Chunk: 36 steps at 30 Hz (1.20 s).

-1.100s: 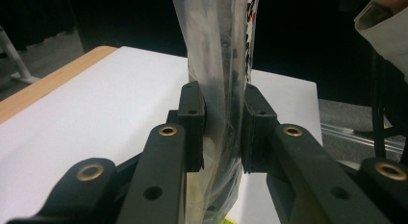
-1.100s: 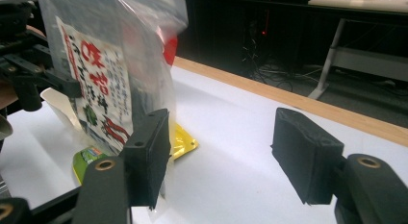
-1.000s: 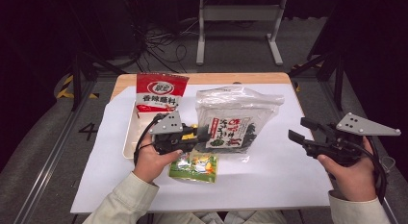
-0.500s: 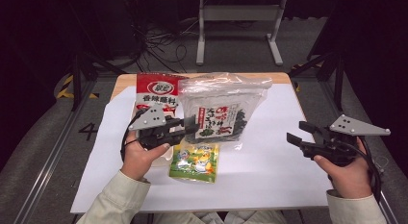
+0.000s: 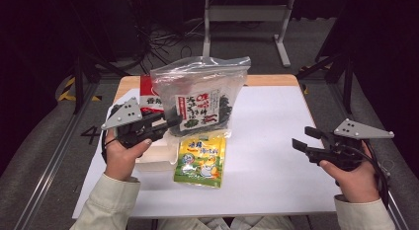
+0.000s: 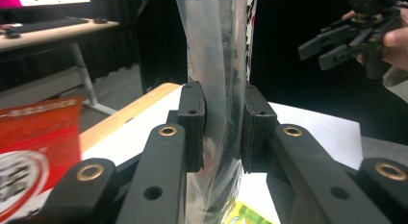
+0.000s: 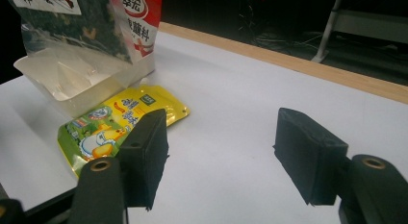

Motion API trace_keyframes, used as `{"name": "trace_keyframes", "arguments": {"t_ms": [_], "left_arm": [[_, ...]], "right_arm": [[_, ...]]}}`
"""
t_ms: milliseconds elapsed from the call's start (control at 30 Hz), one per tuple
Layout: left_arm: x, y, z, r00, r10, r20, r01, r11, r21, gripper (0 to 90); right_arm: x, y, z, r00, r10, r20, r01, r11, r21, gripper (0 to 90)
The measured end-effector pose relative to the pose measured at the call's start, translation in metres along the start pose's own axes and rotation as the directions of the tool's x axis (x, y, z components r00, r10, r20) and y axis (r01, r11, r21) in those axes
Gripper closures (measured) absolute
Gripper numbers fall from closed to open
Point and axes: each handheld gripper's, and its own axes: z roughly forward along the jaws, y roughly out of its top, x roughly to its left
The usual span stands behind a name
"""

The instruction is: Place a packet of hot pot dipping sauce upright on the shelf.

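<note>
The white table (image 5: 276, 156) stretches wide, and the big item over its left half is the clear zip bag (image 5: 200, 94) with the dark seaweed packet inside, held up off the surface and hanging upright. Behind and below it sits the white tray (image 5: 157, 158) at the left, with the red packet (image 5: 147, 96) leaning at its far end, and the small yellow pouch (image 5: 201, 158) lies flat just to the tray's right, near the person. The left gripper (image 5: 170, 122) is clamped on the bag's lower left edge; in the left gripper view both pads (image 6: 195, 123) squeeze the plastic (image 6: 221, 89) between them. The right gripper (image 5: 300, 141) waits well to the right, jaws apart, nothing between them. My read: to do this lift well, keep the pinch firm, because thin film can slip, keep the bag clear of the red packet, and bring the free gripper across to steady the sagging weight before setting it anywhere.
</note>
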Motion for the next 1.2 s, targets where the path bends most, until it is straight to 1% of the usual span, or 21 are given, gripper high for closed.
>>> {"name": "trace_keyframes", "arguments": {"t_ms": [133,300,367,400,433,467,500,533,567,700,933,1067,1200], "left_arm": [[0.005,-0.001,-0.008,0.9997,0.001,-0.026,-0.001,1.0,-0.008,74.7],[0.012,-0.003,-0.017,0.9983,-0.02,-0.055,0.019,0.9996,-0.021,74.7],[0.015,-0.004,-0.019,0.9974,-0.025,-0.068,0.023,0.9994,-0.025,74.7],[0.016,-0.005,-0.019,0.9972,-0.02,-0.072,0.019,0.9995,-0.026,74.7],[0.017,-0.006,-0.021,0.996,-0.023,-0.087,0.021,0.9994,-0.029,74.7],[0.017,-0.006,-0.021,0.996,-0.023,-0.087,0.021,0.9994,-0.029,74.7],[0.019,-0.007,-0.022,0.9945,-0.022,-0.102,0.019,0.9994,-0.028,74.7],[0.019,-0.007,-0.022,0.9945,-0.022,-0.102,0.019,0.9994,-0.028,74.7],[0.021,-0.008,-0.024,0.9931,-0.026,-0.115,0.022,0.9994,-0.028,74.7],[0.024,-0.01,-0.027,0.991,-0.033,-0.13,0.03,0.9991,-0.029,74.7],[0.029,-0.014,-0.031,0.9831,-0.044,-0.178,0.042,0.999,-0.014,74.7],[0.031,-0.017,-0.033,0.9786,-0.042,-0.201,0.041,0.9991,-0.005,74.7],[0.032,-0.021,-0.036,0.9724,-0.037,-0.23,0.039,0.9992,0.005,74.6]], "right_arm": [[0.0,-0.001,0.001,1.0,0.001,-0.001,-0.001,1.0,0.004,35.5],[-0.001,-0.002,0.004,1.0,0.004,-0.005,-0.004,1.0,0.016,35.5],[-0.001,-0.002,0.004,1.0,0.001,-0.005,-0.001,1.0,0.02,35.5],[-0.001,-0.002,0.004,1.0,0.002,-0.005,-0.001,1.0,0.02,35.5],[-0.001,-0.002,0.004,1.0,0.001,-0.005,-0.001,1.0,0.02,35.5],[-0.001,-0.002,0.004,1.0,0.001,-0.005,-0.001,1.0,0.02,35.5],[0.0,-0.002,0.004,1.0,0.004,-0.006,-0.004,1.0,0.02,35.5],[0.0,-0.002,0.004,1.0,0.004,-0.006,-0.004,1.0,0.02,35.5],[-0.001,-0.003,0.005,1.0,0.003,-0.005,-0.002,1.0,0.022,35.5],[-0.001,-0.003,0.005,0.9999,0.009,-0.009,-0.008,1.0,0.023,35.5],[-0.002,-0.004,0.006,0.9999,0.012,-0.012,-0.011,1.0,0.025,35.4],[-0.002,-0.004,0.007,0.9999,0.011,-0.013,-0.01,1.0,0.028,35.2],[-0.003,-0.003,0.009,0.9998,0.01,-0.017,-0.01,1.0,0.026,35.0]]}}
